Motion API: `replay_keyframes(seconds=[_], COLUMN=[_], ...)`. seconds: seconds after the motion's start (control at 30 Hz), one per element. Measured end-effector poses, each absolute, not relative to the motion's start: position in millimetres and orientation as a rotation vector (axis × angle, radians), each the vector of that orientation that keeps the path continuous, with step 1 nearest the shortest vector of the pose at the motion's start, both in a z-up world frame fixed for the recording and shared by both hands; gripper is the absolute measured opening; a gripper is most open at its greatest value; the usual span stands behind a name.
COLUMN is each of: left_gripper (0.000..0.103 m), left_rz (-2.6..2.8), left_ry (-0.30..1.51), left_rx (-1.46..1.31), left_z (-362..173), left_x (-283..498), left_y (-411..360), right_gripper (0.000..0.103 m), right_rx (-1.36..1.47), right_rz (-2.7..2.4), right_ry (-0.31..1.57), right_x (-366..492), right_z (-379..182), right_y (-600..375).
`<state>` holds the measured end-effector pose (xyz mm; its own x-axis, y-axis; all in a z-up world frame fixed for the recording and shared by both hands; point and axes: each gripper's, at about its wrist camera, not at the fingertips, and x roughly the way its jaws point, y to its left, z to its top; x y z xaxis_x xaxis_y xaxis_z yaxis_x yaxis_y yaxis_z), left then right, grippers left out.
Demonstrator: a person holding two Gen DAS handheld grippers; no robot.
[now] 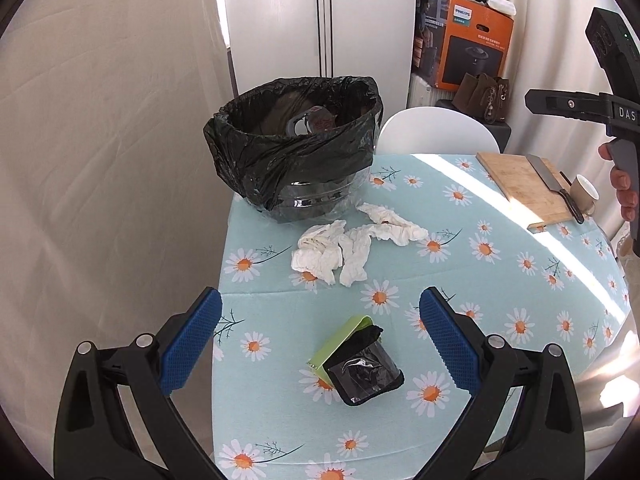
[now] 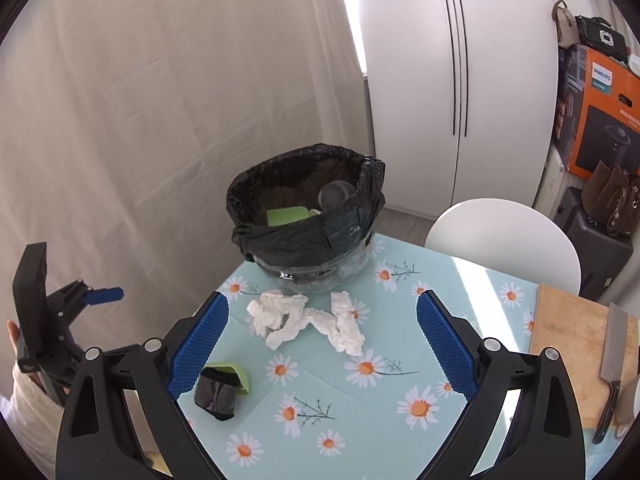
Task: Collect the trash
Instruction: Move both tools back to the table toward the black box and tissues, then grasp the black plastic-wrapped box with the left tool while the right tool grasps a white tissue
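A bin lined with a black bag [image 1: 294, 148] [image 2: 308, 212] stands at the table's far left corner, with a green box and a cup inside. Crumpled white tissues [image 1: 344, 246] [image 2: 308, 320] lie on the cloth just in front of it. Nearer lies a green box with a roll of black bags [image 1: 356, 360] [image 2: 222, 386]. My left gripper [image 1: 320, 316] hovers open above that box, nothing between its blue pads. My right gripper [image 2: 322, 318] is open above the tissues, empty. The left gripper [image 2: 102, 296] also shows at the right wrist view's left edge.
The table carries a light-blue daisy cloth [image 1: 500, 280] [image 2: 400, 420]. A wooden cutting board [image 1: 524, 184] [image 2: 576, 340] with a cleaver [image 1: 552, 184] [image 2: 610, 368] and a cup [image 1: 584, 192] sits at the right. A white chair [image 1: 438, 132] [image 2: 504, 240] stands behind the table.
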<state>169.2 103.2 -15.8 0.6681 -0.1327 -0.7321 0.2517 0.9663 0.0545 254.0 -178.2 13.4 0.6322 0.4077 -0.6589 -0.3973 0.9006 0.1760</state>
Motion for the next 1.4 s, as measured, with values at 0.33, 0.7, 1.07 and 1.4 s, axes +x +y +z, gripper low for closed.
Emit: replay_keyframes(seconds=[0.33,0.7,1.07,1.4], left_gripper=[0.097,0.097,0.097,0.097], left_rz=[-0.129,-0.081,0.001,0.05], left_ry=[0.855,0.916,0.953,0.953], left_rx=[0.066,-0.104,-0.162,-0.209], left_z=[-65,-106,-156,-176], left_x=[152,151,158,157], left_y=[109,93,76,86], right_gripper=[0.091,0.091,0.091,0.088], right_rx=[-0.078,-0.191,-0.005,-0.079], right_rz=[0.445,0.599,0.62,0.496], right_ry=[0.841,1.004,1.103,1.088], right_x=[287,345,394,396], right_z=[-34,-115,-197,-236], right_y=[-180,-149,-108,-81])
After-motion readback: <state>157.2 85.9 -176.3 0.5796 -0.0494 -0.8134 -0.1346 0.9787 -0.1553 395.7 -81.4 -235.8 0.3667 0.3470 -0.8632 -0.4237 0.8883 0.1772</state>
